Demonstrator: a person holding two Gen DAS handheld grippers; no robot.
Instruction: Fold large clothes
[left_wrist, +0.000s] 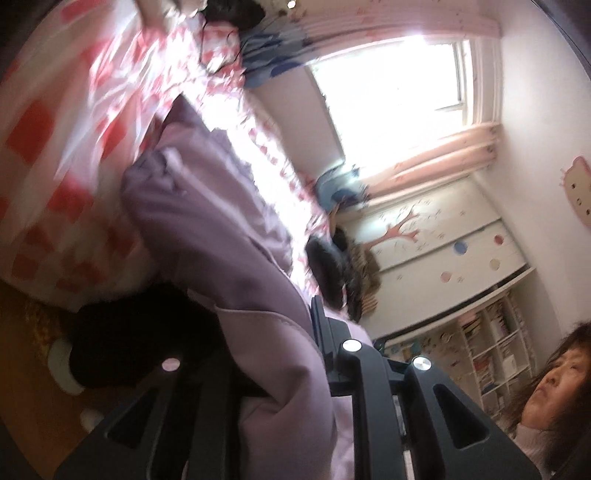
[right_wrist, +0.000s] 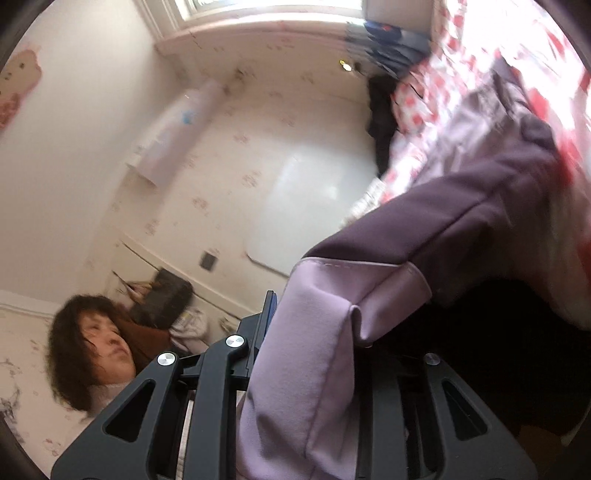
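Our left gripper (left_wrist: 280, 373) clamps a thick fold of the lilac garment (left_wrist: 207, 206), its jaws narrowed hard onto the cloth that bulges up between them and spills over the near side. Our right gripper (right_wrist: 314, 369) does the same at another hemmed edge of that garment (right_wrist: 461, 221), jaws pinched close with a stitched border doubled over between them. In both wrist views the fabric runs from the jaws away toward the bed (left_wrist: 55, 147), whose red-and-white checked cover (right_wrist: 443, 55) lies beneath the far end of the cloth; we cannot tell how much of the garment rests on the bed and how much hangs free. Both views are tilted and partly blurred, so the far hem is not readable.

We judge this to be the lifting step of a fold: two edges gripped, the garment held up off the bed between both hands. The next move, in our reading, calls for carrying both held edges together over the part on the cover, keeping the cloth taut between the hands so it lays down flat, and only then easing the jaws apart.

Beyond the bed stand a bright window (left_wrist: 399, 92) with pink curtains (left_wrist: 443, 151) and a bookshelf (left_wrist: 491, 347).
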